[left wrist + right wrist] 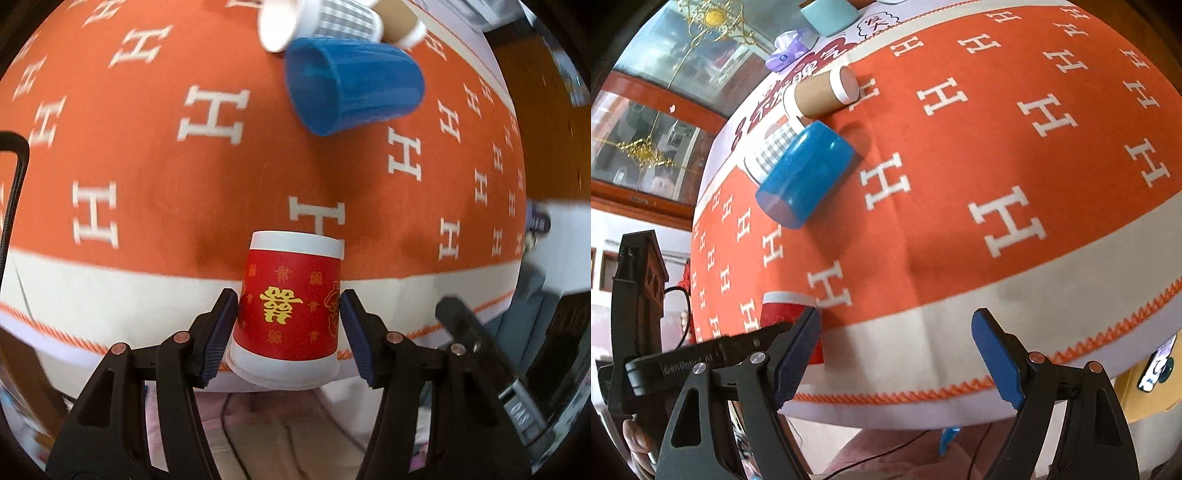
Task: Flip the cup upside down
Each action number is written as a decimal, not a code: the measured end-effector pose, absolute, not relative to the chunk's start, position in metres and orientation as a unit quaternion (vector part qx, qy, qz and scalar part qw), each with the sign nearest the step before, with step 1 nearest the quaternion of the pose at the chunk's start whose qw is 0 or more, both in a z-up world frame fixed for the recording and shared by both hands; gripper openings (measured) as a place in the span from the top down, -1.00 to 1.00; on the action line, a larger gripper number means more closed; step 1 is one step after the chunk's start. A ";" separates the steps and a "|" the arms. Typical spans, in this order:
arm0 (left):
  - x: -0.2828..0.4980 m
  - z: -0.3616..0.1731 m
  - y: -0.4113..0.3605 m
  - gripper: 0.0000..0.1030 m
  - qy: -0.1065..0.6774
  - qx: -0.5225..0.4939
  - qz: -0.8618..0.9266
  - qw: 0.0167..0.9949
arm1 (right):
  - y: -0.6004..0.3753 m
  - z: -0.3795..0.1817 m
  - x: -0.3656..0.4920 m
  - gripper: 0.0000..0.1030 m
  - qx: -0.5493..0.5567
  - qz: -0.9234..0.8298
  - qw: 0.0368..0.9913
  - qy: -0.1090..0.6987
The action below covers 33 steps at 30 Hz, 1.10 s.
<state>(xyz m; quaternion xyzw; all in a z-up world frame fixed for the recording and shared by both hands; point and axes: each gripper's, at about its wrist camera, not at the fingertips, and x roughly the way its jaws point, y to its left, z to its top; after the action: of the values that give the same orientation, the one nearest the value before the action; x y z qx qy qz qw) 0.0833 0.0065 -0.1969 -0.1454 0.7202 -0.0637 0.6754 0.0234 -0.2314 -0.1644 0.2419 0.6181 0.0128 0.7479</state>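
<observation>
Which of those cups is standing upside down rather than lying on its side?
The red cup between the left gripper's fingers: it stands rim-down. The blue cup, checked cup and brown cup all lie on their sides.

You had bright, even daylight, soft shadows on the cloth (pixel 184 177), motion blur and heavy fisheye bending at edges.

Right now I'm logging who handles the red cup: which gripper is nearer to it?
Left. The left gripper has its jaws on either side of the red cup; the right gripper is off to the cup's right, jaws open over bare tablecloth.
</observation>
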 end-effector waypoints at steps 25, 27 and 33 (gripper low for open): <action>0.051 -0.148 0.036 -0.33 0.669 -0.149 -0.068 0.725 | -0.222 -0.147 0.014 -0.64 0.231 0.080 0.738 0.629; 0.047 -0.142 0.046 -0.33 0.665 -0.148 -0.071 0.728 | -0.216 -0.145 0.017 -0.64 0.233 0.091 0.734 0.632; 0.037 -0.135 0.080 -0.23 0.633 -0.150 -0.046 0.758 | -0.196 -0.140 0.026 -0.64 0.225 0.120 0.723 0.642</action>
<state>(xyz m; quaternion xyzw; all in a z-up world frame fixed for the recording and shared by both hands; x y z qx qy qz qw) 0.0369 0.0800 -0.1348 -0.1502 0.6328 -0.0463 0.7582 0.0262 -0.1964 -0.1397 0.2248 0.6423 0.1205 0.7227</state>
